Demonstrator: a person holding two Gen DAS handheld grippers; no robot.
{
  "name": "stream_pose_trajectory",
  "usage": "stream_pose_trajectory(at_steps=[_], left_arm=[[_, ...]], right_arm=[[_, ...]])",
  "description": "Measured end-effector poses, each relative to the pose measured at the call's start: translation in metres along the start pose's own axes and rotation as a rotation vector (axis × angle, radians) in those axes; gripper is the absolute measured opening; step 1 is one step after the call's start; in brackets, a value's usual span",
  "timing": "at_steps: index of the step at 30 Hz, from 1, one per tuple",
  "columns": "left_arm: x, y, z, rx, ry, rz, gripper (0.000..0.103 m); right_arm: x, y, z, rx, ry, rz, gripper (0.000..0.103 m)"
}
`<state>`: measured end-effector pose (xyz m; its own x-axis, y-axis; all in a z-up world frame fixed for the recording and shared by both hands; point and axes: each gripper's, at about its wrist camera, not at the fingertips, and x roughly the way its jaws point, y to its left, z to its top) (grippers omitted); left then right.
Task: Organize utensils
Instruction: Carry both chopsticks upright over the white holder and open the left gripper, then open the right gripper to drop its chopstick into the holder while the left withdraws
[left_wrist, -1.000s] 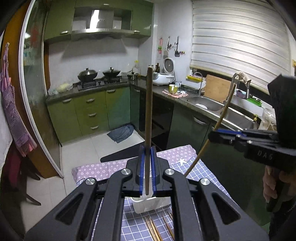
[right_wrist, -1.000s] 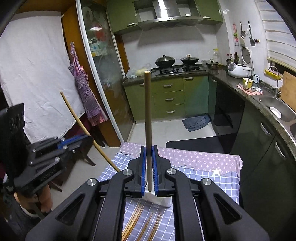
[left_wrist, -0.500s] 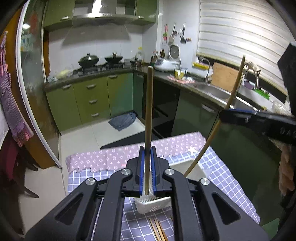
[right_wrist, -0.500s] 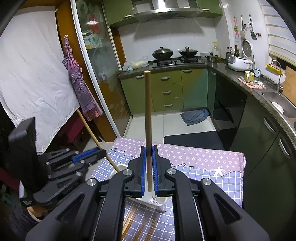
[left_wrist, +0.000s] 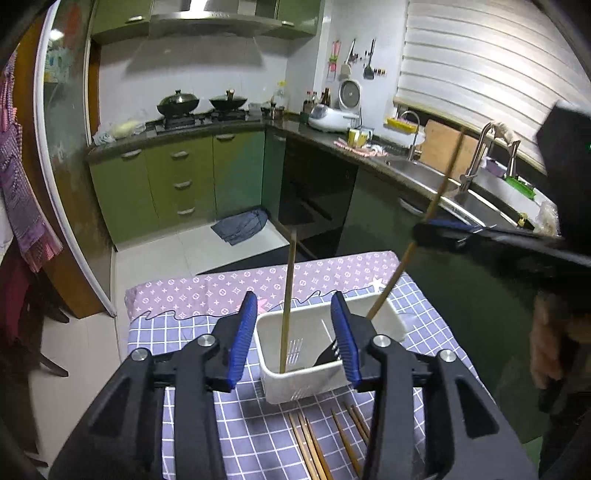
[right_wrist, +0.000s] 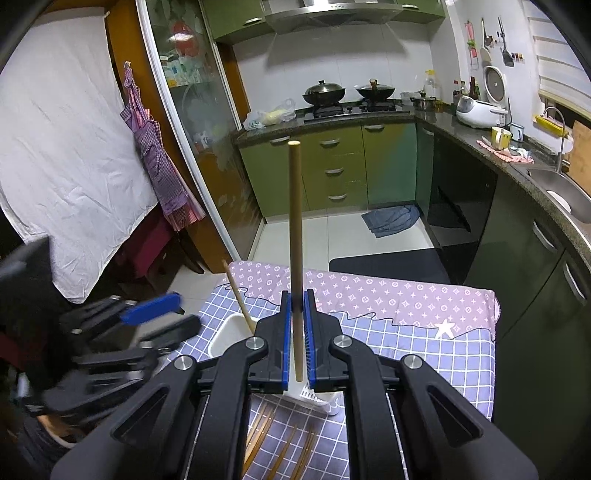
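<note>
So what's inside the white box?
One chopstick stands loose in the white box; another chopstick reaches in, pinched by the right hand-held gripper. The bin's far bottom is hidden.

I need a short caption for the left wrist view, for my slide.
Left gripper opening, its chopstick standing in the white basket; right gripper holds another above it.

Each camera rides on its own gripper and looks forward along the fingers, tilted downward over a desk (left_wrist: 424, 306) covered in a checked cloth; the left wrist view sits close above a white slotted basket (left_wrist: 295, 384), with the right gripper (left_wrist: 421, 236) entering at its right edge; the right wrist view faces the same way from further right, the left gripper (right_wrist: 162, 314) at its left; both share the basket, the desk, the green cabinets (right_wrist: 332, 170) and the stove (left_wrist: 199, 118).
</note>
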<state>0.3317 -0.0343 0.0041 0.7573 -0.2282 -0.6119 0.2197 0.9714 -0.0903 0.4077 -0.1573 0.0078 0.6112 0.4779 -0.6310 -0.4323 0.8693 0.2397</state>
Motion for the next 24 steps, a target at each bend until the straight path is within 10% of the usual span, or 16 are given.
stream_pose_trajectory(at_steps=[12,20,24], left_arm=[[-0.06,-0.006,-0.053,-0.045,0.111,-0.067,0.063],[-0.075,-0.005,-0.07,-0.045,0.133,-0.06,0.084],[-0.058,-0.011,-0.084,-0.046,0.226,-0.077,0.091]], right_arm=[[0.034,0.008,-0.034,-0.024,0.078,-0.026,0.008],[0.022,0.014,-0.046,-0.022,0.075,-0.044,0.023],[-0.026,0.019,-0.064,-0.036,0.016,-0.034,0.049]])
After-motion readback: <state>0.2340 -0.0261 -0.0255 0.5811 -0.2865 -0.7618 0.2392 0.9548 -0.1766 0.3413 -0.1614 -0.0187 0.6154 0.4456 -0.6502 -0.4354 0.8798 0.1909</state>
